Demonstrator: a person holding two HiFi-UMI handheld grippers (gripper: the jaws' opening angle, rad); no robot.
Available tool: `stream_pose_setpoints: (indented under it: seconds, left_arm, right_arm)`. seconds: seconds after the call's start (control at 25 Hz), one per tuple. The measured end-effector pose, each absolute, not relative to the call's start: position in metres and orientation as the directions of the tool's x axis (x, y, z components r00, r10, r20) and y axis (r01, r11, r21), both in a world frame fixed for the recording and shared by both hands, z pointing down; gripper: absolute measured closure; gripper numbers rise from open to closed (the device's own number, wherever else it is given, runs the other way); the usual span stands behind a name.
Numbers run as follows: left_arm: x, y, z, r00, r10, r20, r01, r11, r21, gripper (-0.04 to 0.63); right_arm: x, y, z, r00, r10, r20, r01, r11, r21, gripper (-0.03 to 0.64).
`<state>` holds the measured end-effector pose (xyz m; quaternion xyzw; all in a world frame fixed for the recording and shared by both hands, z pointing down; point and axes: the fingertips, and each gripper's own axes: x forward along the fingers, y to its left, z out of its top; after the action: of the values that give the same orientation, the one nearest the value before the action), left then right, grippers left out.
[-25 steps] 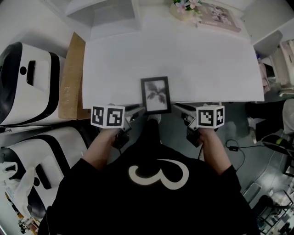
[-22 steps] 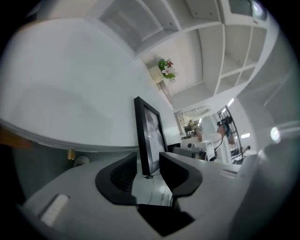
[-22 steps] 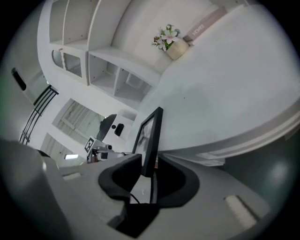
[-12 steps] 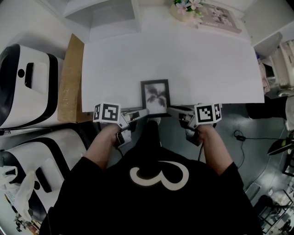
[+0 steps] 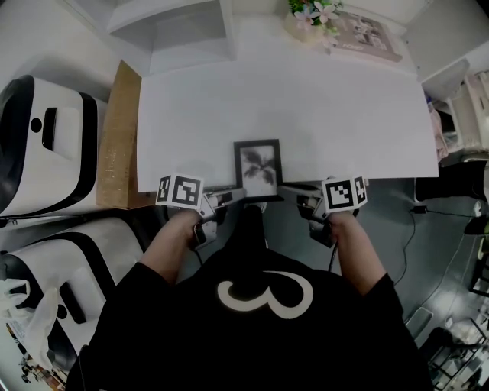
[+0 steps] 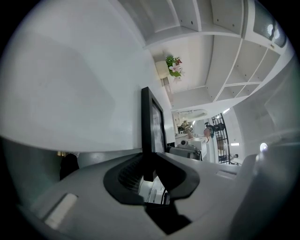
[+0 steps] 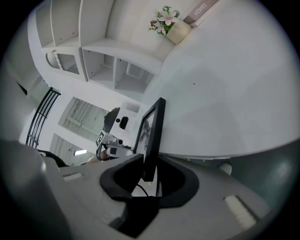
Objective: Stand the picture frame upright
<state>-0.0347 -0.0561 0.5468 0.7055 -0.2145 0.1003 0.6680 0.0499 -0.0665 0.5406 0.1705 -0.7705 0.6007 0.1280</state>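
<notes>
The picture frame [image 5: 257, 164] is at the middle of the near edge of the white table [image 5: 306, 107]. The left gripper [image 5: 233, 195] and right gripper [image 5: 286, 189] have just been closing, and each pinches one near corner of it.

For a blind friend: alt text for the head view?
A picture frame at the near edge of the white table, its sides between the jaws of the left gripper and right gripper, which have just been closing on it.

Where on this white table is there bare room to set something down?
The table is bare across its middle and left, between the picture frame at the near edge and the flowers at the far edge. Crowded only around those two.
</notes>
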Motion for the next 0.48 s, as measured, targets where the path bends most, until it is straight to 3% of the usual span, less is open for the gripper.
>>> stream_pose_setpoints:
  seconds: [0.48]
  left_arm:
    - [-0.032, -0.072, 0.508, 0.898, -0.152, 0.413, -0.439, -0.239, 0.866, 0.511]
  right_arm:
    - [0.051, -0.076, 0.506, -0.891, -0.107, 0.441, -0.446, 0.384, -0.809, 0.528]
